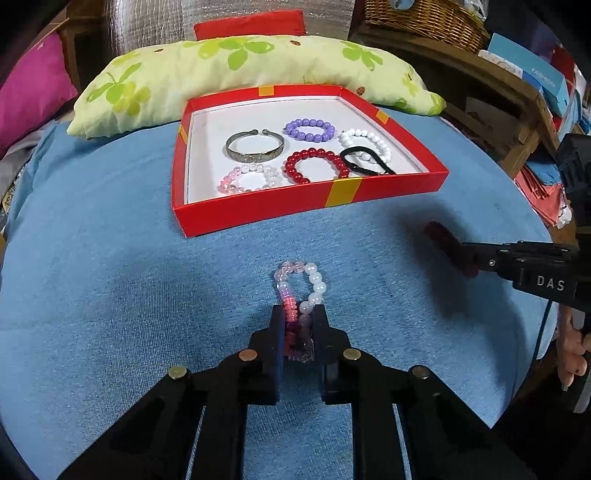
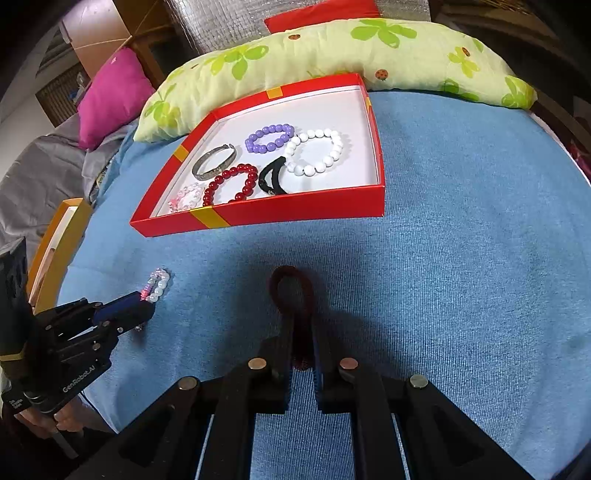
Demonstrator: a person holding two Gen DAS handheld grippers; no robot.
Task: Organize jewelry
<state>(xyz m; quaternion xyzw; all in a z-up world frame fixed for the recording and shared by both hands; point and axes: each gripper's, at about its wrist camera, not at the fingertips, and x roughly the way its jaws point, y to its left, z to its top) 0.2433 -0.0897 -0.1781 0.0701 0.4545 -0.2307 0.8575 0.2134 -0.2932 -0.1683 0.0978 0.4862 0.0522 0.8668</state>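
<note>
left tongs: squeezing down on a pink-and-white bead bracelet, pinching the loop flat, with the free end sticking out past the tips over the blue bedcover

right tongs: clamping tight on a dark red hair tie, its loop poking out front just above the bedcover

red box: sitting open further back on the bed, right up against the green clover pillow

inside the box: silver bangle, purple bead bracelet, white bead bracelet, red bead bracelet, black hair tie lying partly over the white one, and a pale pink bead bracelet near the front wall

spacing: the two tongs are hanging side by side in front of the box, well apart from each other

other stuff: magenta cushion off to the left, wicker basket on a wooden shelf to the right, yellow box at the bed's left edge
</note>
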